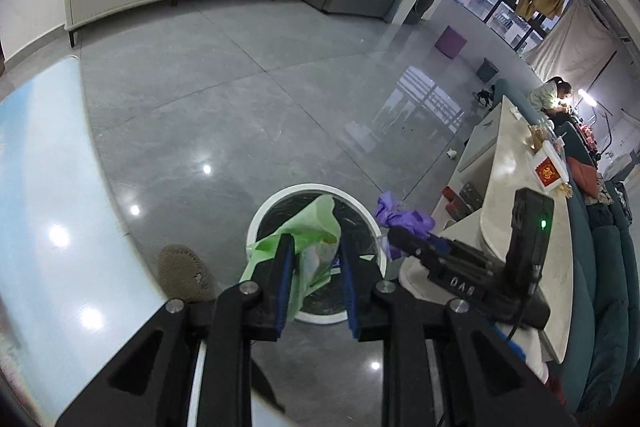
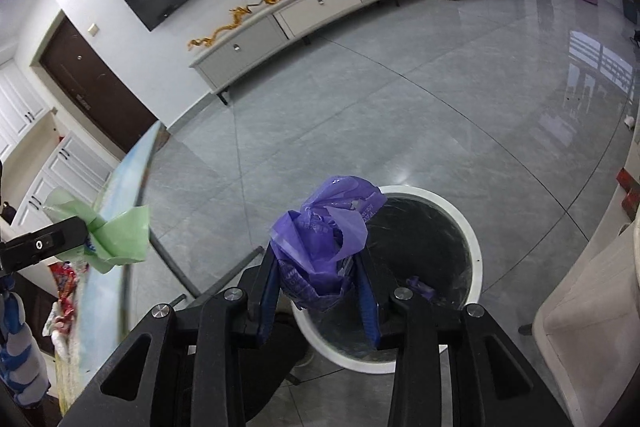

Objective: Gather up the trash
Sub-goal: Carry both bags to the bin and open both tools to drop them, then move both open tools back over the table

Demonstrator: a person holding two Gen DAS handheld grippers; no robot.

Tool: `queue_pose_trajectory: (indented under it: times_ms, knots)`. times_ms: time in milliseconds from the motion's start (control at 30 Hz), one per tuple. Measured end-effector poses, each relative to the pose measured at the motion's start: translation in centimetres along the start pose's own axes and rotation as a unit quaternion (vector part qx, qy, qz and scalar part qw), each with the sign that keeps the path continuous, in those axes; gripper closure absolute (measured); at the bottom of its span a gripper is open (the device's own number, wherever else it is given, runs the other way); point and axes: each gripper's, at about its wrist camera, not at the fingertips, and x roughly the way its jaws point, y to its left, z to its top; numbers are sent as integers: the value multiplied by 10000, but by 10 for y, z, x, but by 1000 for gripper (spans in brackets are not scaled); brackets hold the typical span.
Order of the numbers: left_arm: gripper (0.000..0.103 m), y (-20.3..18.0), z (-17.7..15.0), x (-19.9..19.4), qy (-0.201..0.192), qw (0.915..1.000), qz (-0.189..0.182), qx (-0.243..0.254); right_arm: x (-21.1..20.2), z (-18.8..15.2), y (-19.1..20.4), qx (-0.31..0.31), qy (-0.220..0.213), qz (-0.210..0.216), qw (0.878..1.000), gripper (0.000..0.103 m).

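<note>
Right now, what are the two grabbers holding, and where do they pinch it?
The left gripper pinches the green bag around its crumpled middle. The right gripper pinches the purple bag around its lower bunched part.

Pale letters on the right gripper body read, upside down, roughly "DA8" in the left wrist view. A red box on the counter carries a gold emblem, unreadable, and the print on the purple bag is too blurred to make out.

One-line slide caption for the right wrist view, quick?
Right gripper holds a crumpled purple bag over the white-rimmed trash bin.
</note>
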Motion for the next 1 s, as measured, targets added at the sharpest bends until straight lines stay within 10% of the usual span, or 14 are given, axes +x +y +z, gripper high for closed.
queue_pose_trajectory:
  times_ms: [100, 233, 533, 1000]
  knots:
    - [76, -2, 9, 19, 98, 9999, -61, -63, 6, 2, -9, 42, 42, -99, 9999, 66]
    - [46, -7, 16, 35, 177, 9994, -203, -224, 11, 2, -15, 127, 55, -294, 9995, 50]
    - [46, -20, 6, 5, -132, 9998, 94, 122, -5, -2, -18, 278, -81, -362, 9989, 45]
    - [46, 4, -37, -114, -1060, 9913, 698, 341, -92, 11, 75, -392, -1376, 106, 9897, 4]
